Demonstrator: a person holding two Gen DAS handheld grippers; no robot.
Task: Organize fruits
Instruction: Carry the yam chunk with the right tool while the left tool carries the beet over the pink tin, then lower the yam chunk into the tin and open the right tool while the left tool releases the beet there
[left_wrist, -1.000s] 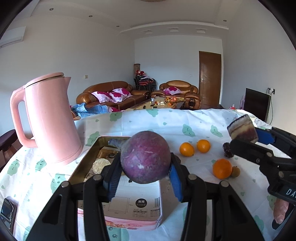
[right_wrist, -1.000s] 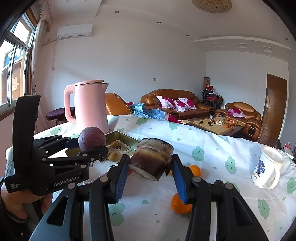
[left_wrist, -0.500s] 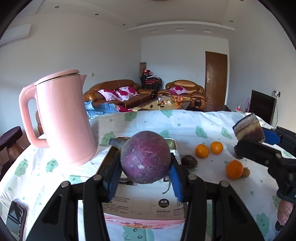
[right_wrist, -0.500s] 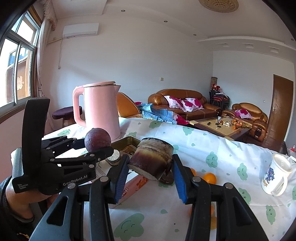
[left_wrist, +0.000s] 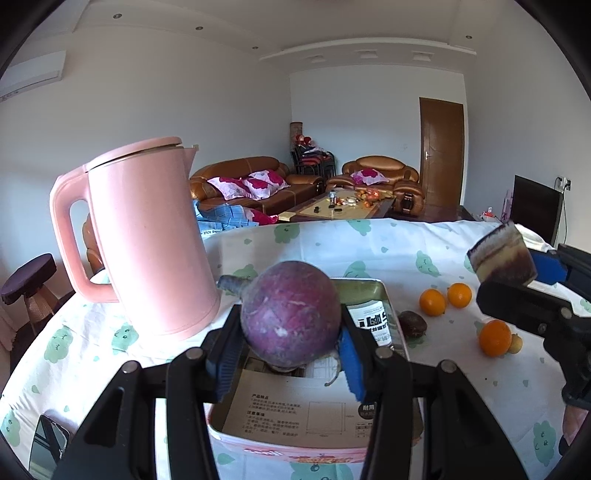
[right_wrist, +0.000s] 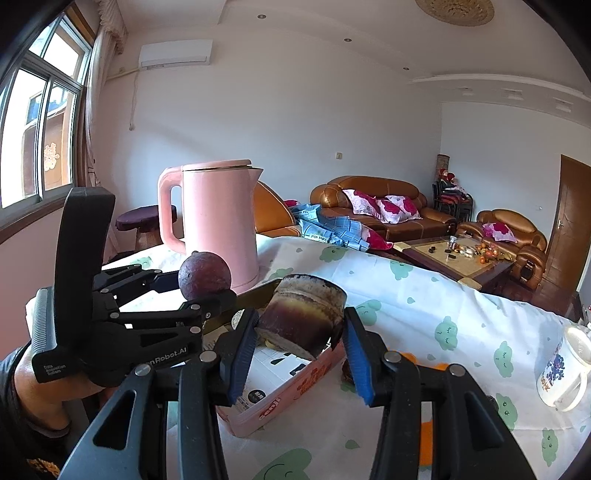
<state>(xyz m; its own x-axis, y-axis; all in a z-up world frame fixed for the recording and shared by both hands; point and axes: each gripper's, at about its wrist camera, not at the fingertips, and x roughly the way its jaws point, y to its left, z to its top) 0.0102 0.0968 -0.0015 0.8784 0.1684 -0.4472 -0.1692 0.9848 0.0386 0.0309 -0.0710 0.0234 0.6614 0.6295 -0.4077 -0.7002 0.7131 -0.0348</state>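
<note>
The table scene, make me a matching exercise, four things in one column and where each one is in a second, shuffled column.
Things:
1. purple fruit
2. cane piece
3. kettle
4. mug

Places:
A. standing on the table beside the tin
B. clamped in the left gripper
C. at the table's far right edge
D. clamped in the right gripper

Pairs: 1-B, 2-D, 3-A, 4-C

Before you, the table's white cloth with green cloud prints (left_wrist: 388, 243) carries a tall pink plastic kettle (left_wrist: 147, 236), an open pink cardboard box (left_wrist: 295, 435), three small oranges (left_wrist: 431, 302), a dark round fruit (left_wrist: 413, 323), a black phone (left_wrist: 48, 443) and a white printed mug (right_wrist: 565, 369).
</note>
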